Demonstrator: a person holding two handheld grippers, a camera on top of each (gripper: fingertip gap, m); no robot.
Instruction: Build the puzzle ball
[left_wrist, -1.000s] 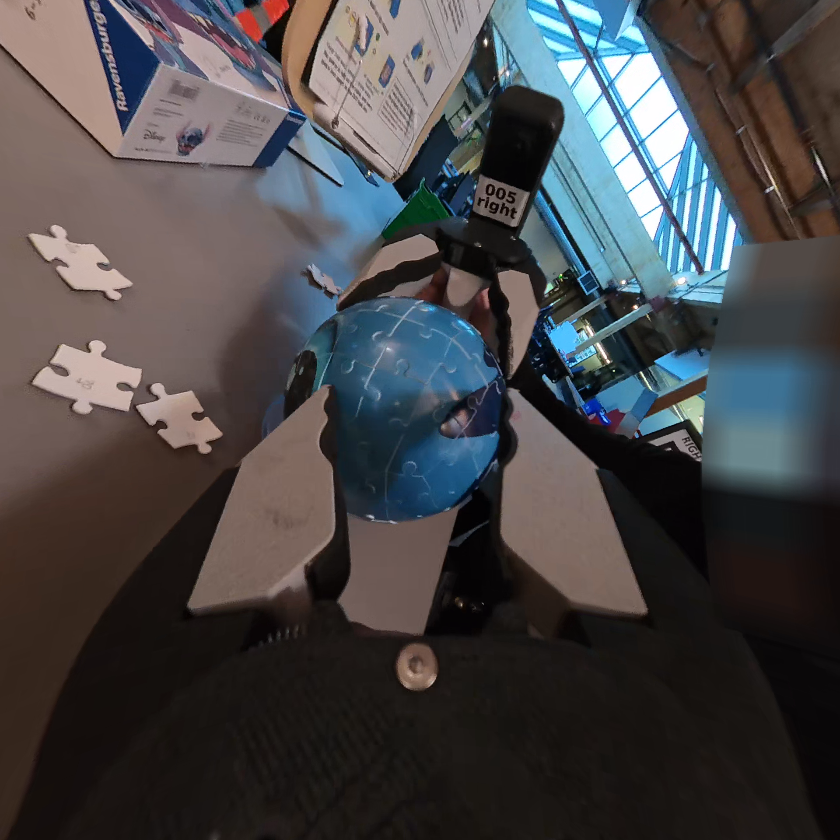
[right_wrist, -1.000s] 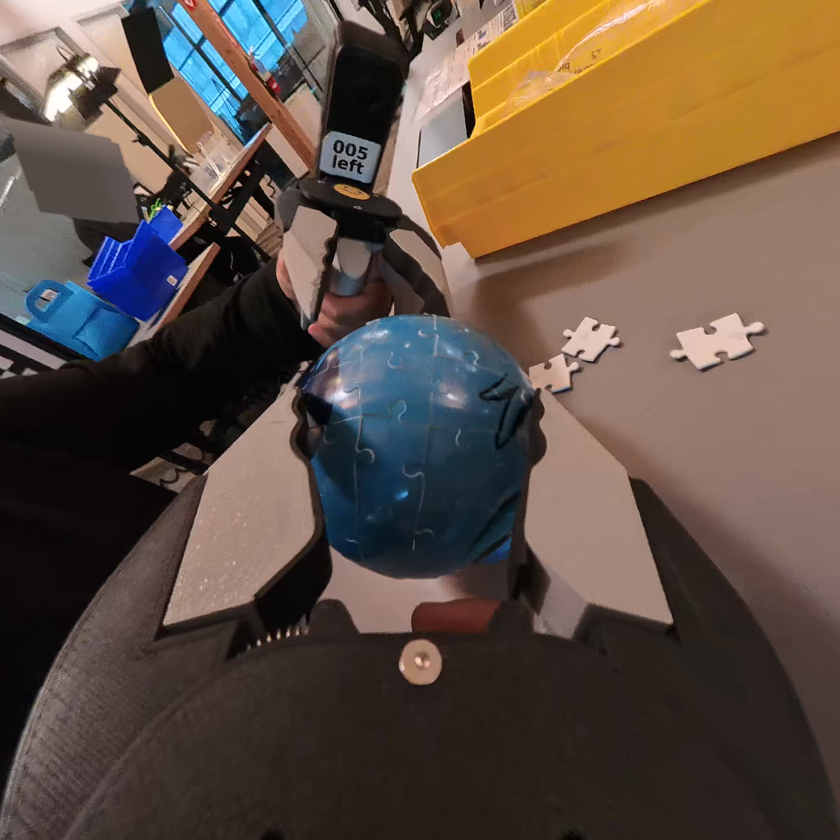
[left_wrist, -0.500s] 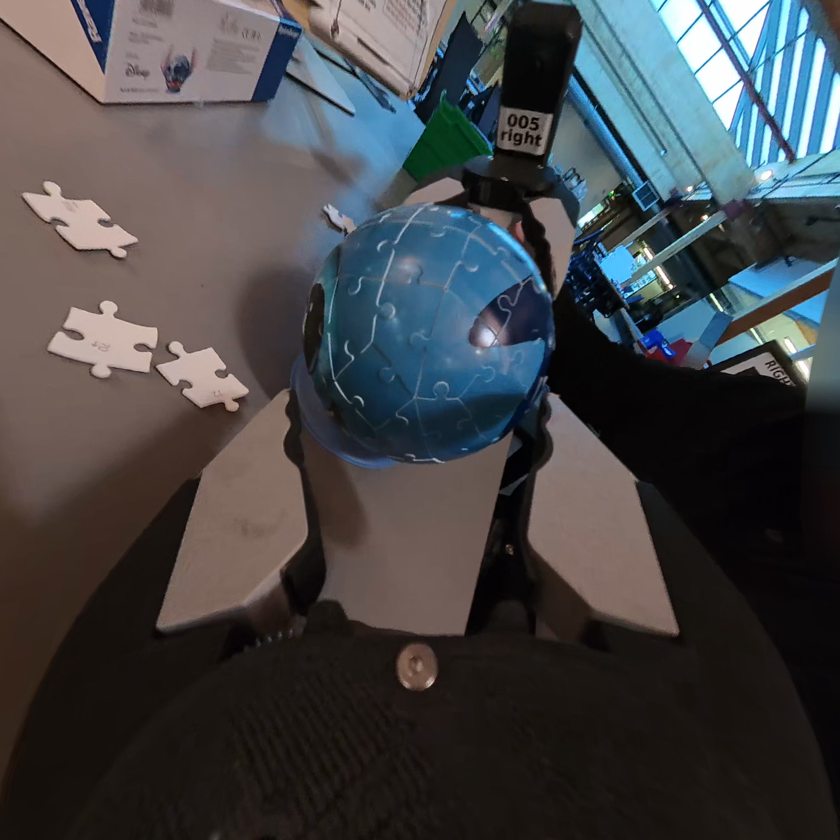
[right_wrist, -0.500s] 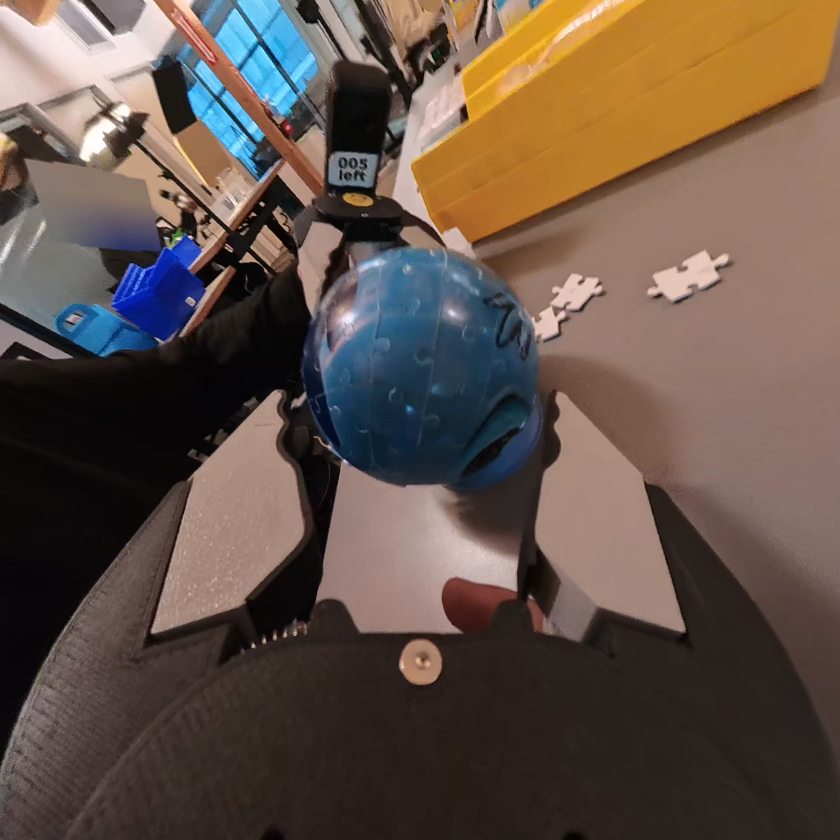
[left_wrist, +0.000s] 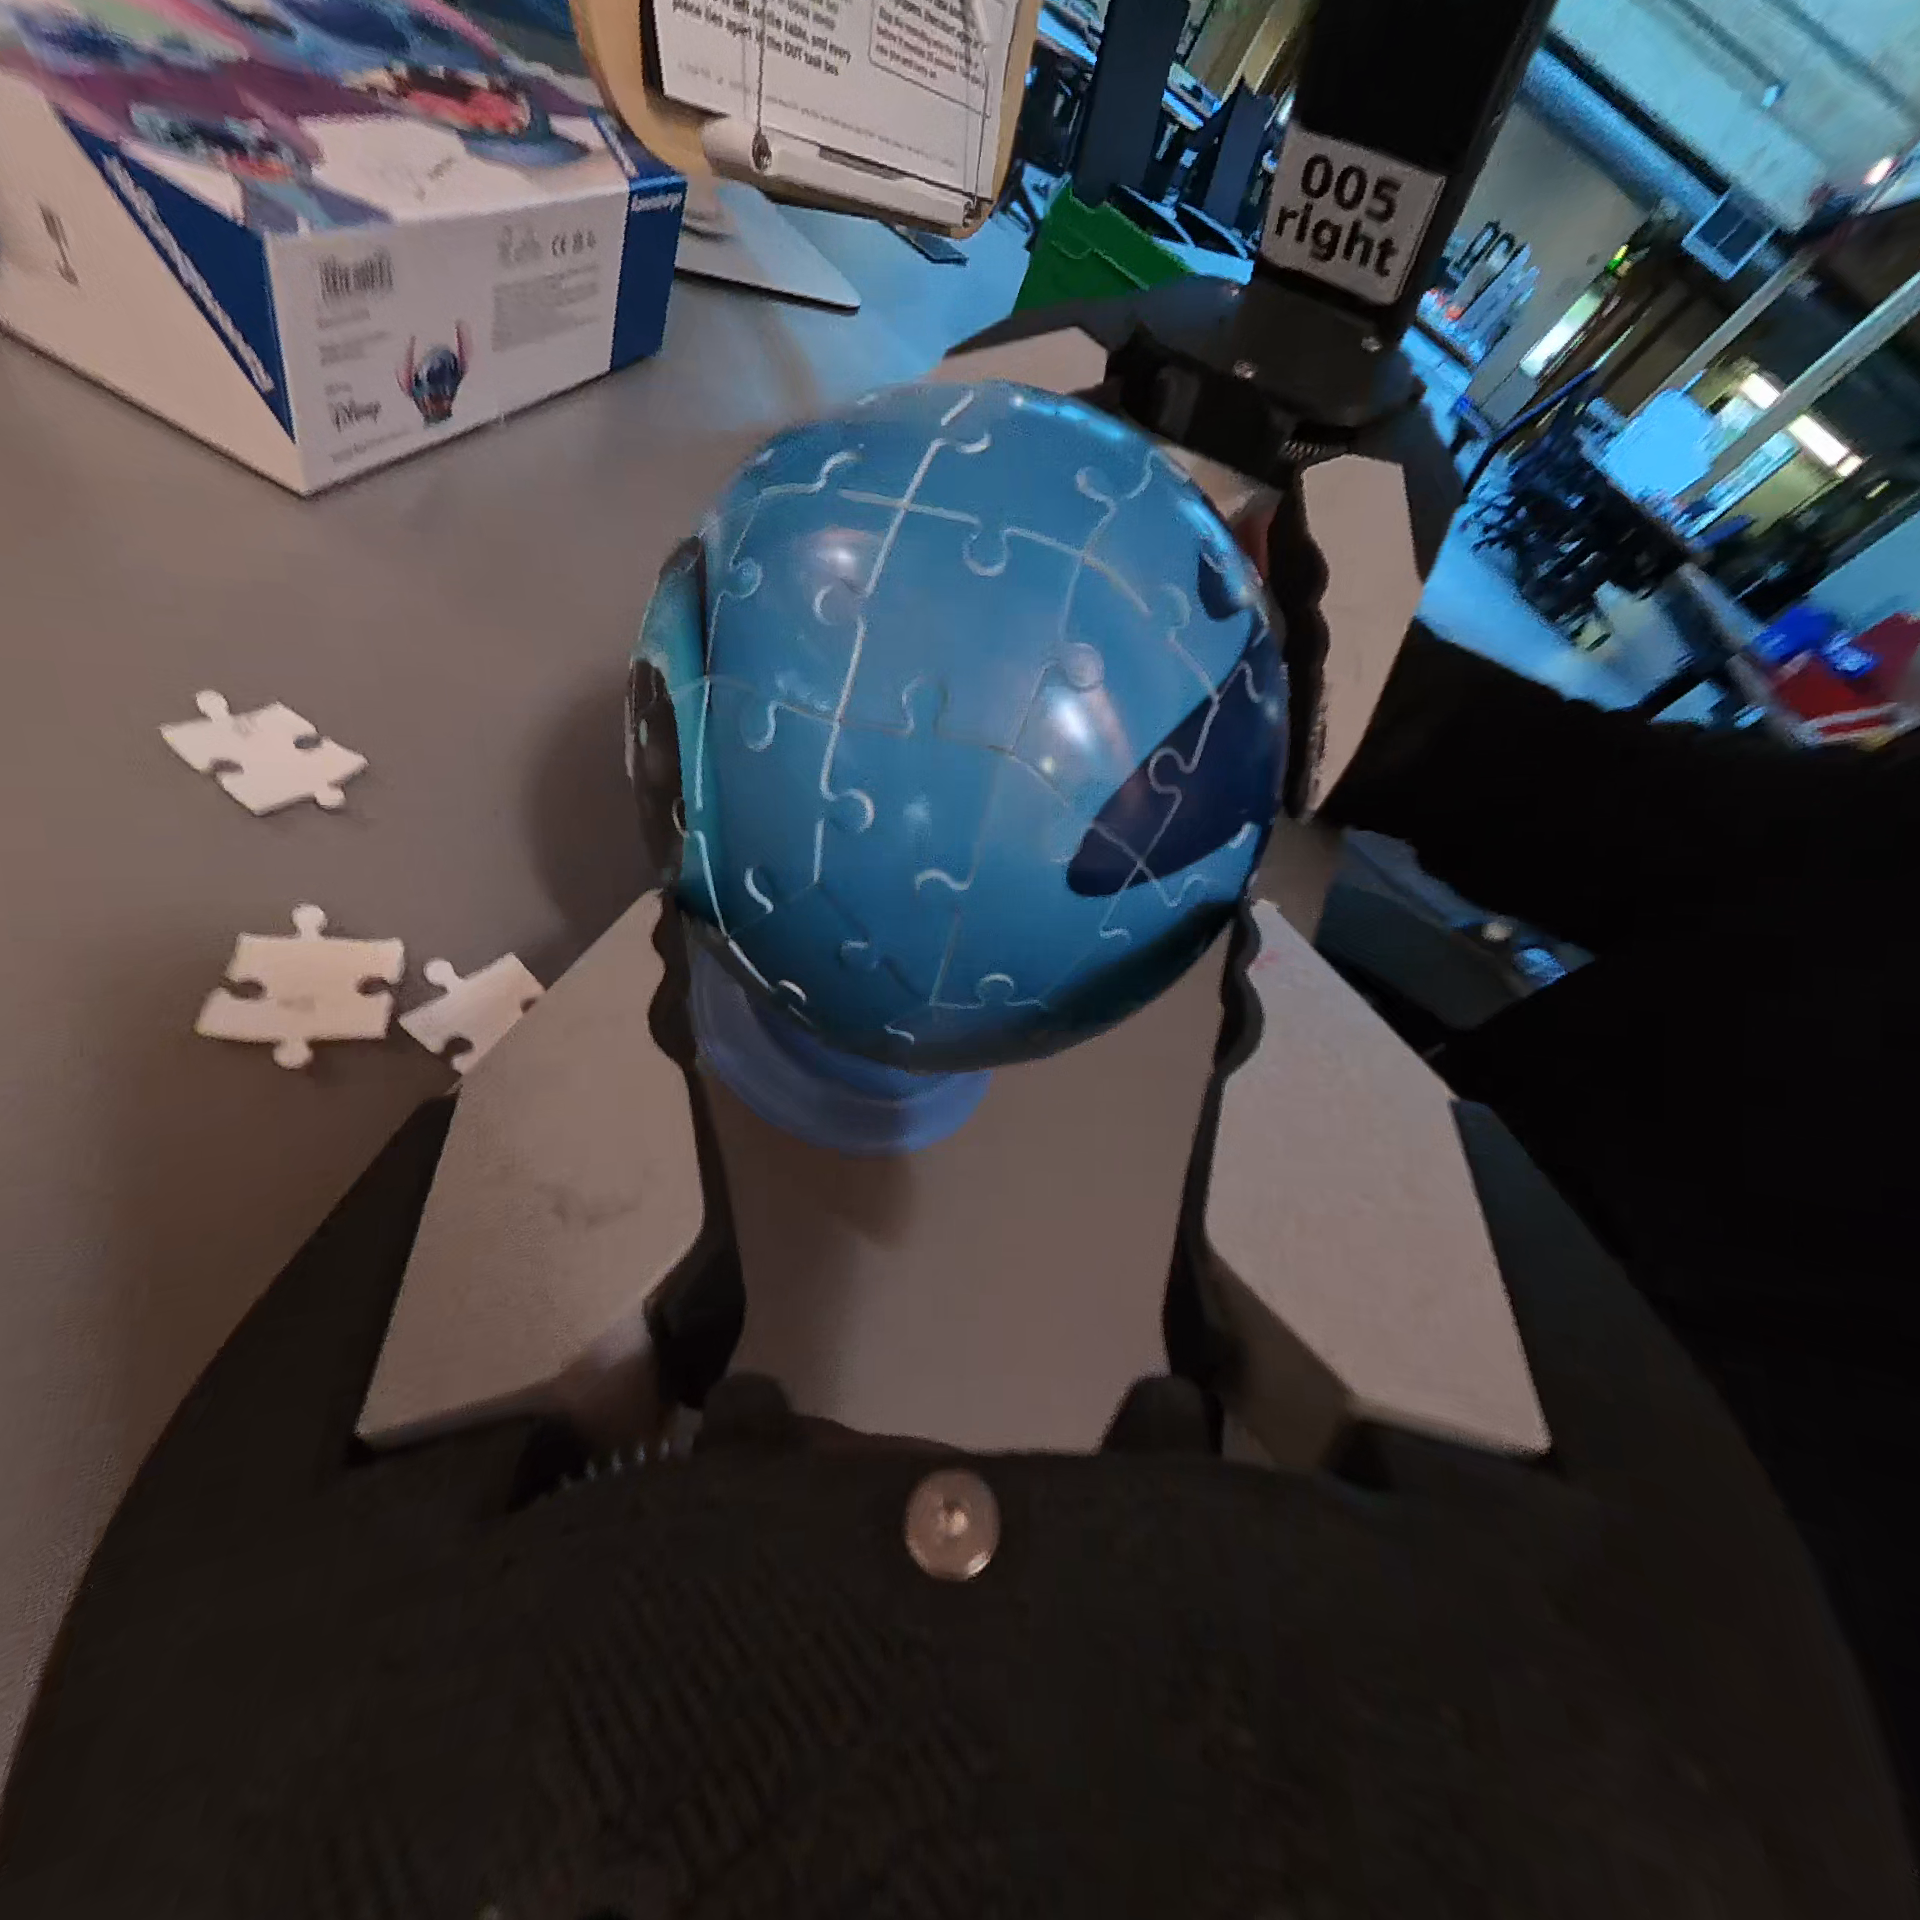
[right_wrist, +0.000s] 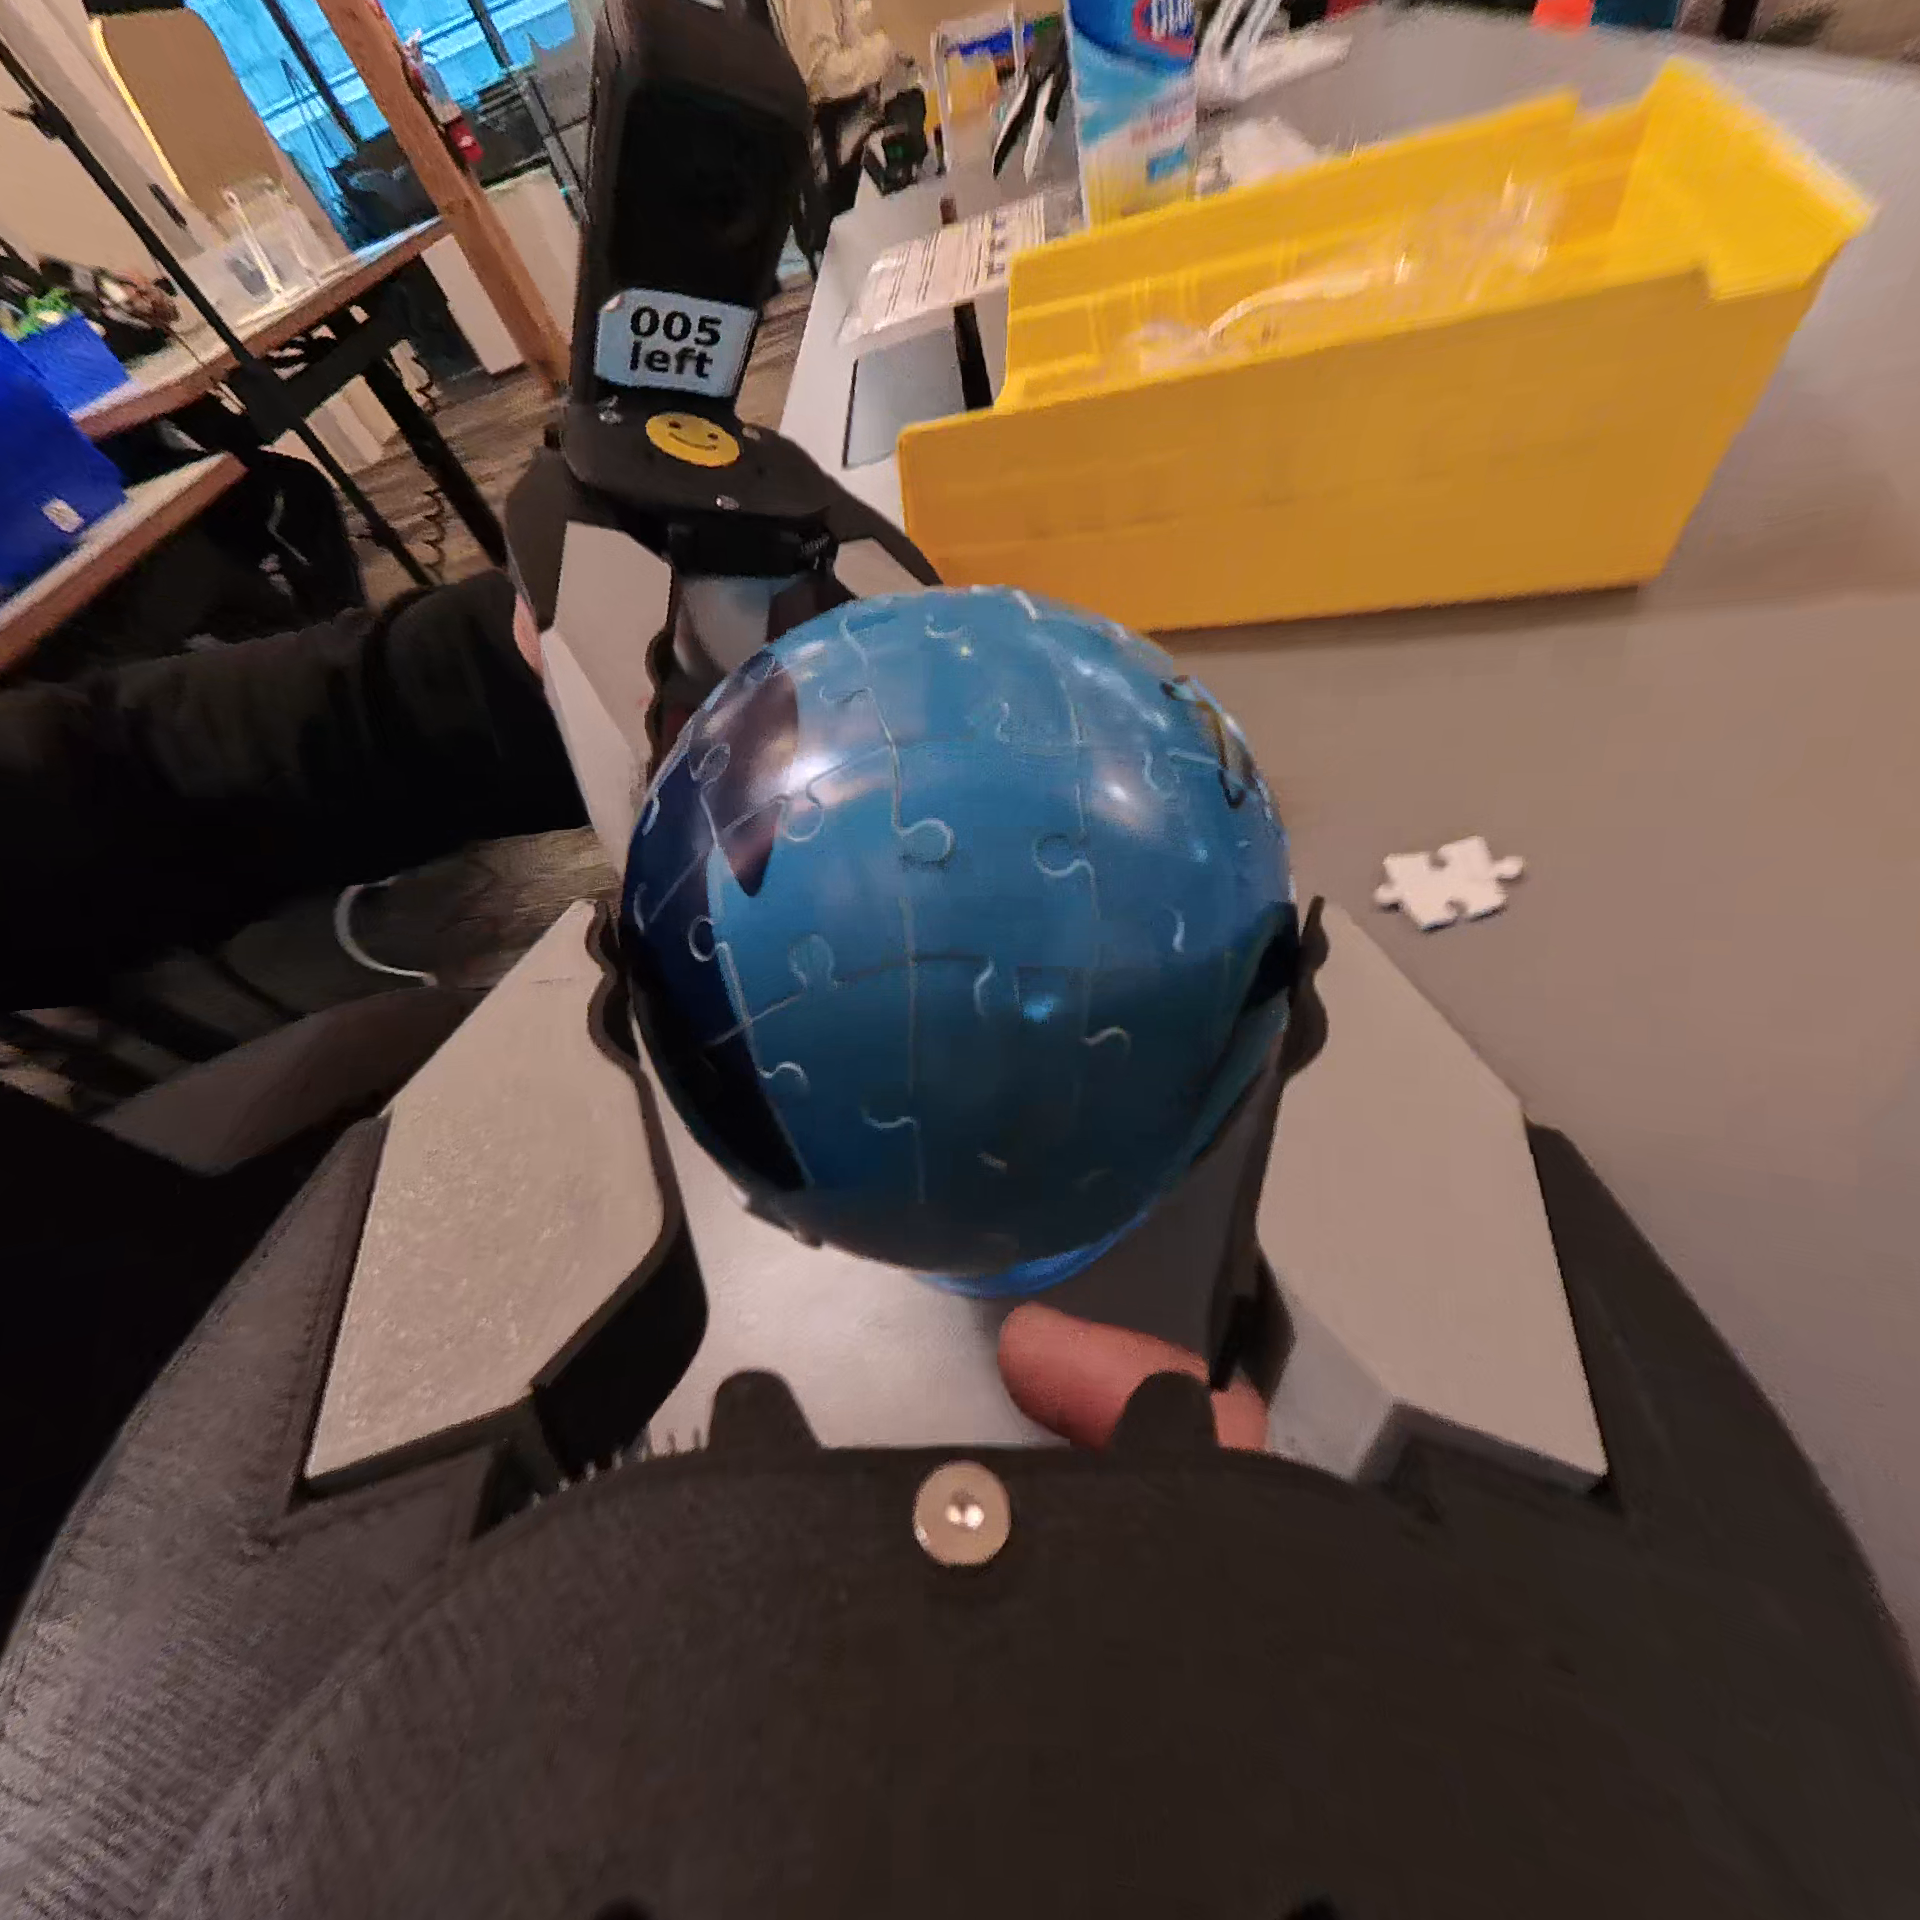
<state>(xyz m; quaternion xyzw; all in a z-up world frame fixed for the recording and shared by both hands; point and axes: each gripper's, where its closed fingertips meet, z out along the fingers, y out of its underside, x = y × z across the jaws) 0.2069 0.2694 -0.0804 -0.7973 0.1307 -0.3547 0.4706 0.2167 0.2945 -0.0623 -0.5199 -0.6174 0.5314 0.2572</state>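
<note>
The blue puzzle ball (left_wrist: 961, 727) stands on a light blue ring stand (left_wrist: 842, 1107) on the grey table (left_wrist: 416, 623). My left gripper (left_wrist: 954, 935) is open, its fingertips flanking the ball's near lower sides. My right gripper (right_wrist: 961, 935) faces it from the opposite side, also open, with the ball (right_wrist: 956, 935) between its fingertips. The ball's surface looks closed, with dark patches on its sides. Three loose white puzzle pieces (left_wrist: 301, 982) lie on the table left of the ball, and one (right_wrist: 1449, 883) shows in the right wrist view.
The puzzle box (left_wrist: 416, 260) lies at the back left, next to a stand holding an instruction sheet (left_wrist: 821, 94). A yellow bin (right_wrist: 1351, 468) stands behind the ball in the right wrist view. A thumb (right_wrist: 1081, 1371) shows by the right gripper's finger base.
Both grippers held the ball tilted in the air a second ago. Both have opened wider and levelled out, and the ball now stands on its stand on the table.
</note>
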